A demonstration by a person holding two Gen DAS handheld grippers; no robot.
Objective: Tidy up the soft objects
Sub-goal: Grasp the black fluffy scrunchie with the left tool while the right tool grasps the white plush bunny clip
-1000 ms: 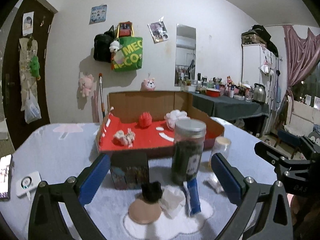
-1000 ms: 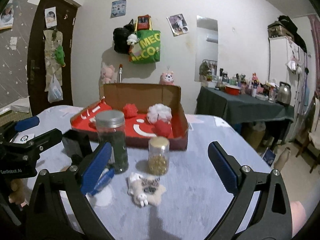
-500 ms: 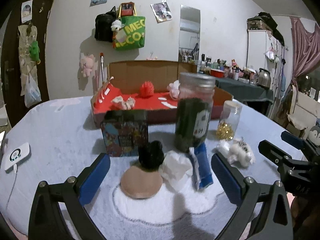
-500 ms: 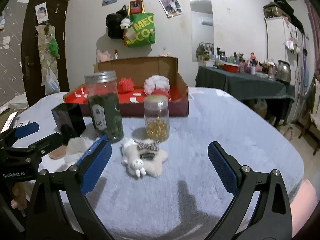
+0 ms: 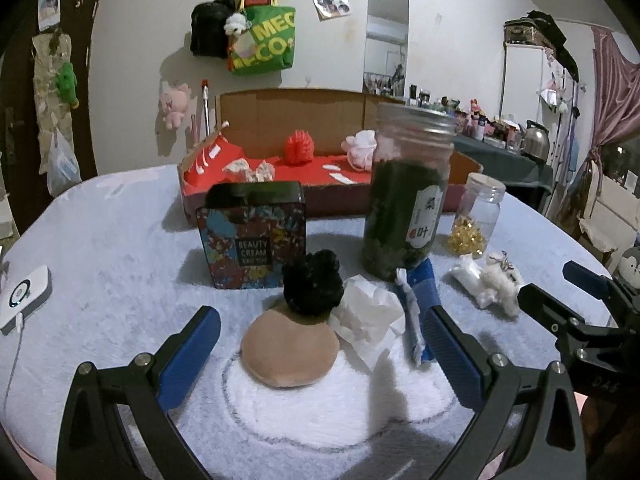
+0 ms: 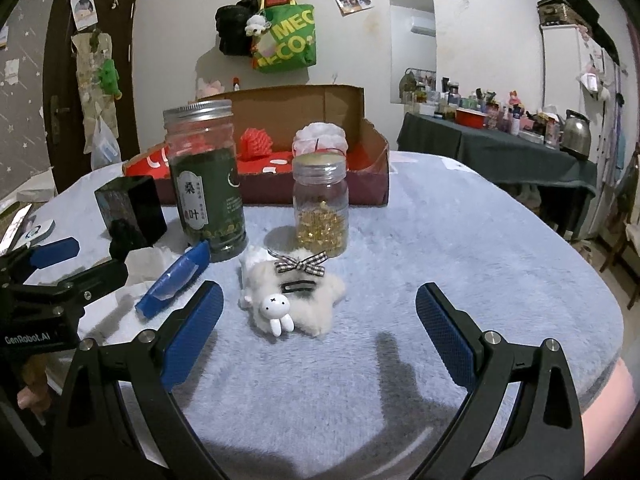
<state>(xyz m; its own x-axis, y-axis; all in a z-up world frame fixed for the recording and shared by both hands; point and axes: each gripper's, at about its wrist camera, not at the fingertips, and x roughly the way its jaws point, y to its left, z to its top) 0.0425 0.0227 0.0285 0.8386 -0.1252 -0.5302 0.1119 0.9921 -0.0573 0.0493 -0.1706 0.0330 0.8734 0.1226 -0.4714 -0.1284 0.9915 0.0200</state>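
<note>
Both your grippers hung spread and empty over the plush table cover.

Your left gripper (image 5: 320,354) stood wide around the tan puff (image 5: 290,350), and only its view showed that puff with the black scrunchie (image 5: 312,288) on its far edge, in front of the Beauty Cream tin (image 5: 252,236). Your right gripper (image 6: 320,326) was spread just short of the white bunny plush (image 6: 290,294); only its view showed the plush's bow and face clearly, in front of the gold-bead jar (image 6: 320,204). The red-lined box (image 6: 372,176) sat behind that jar.
</note>
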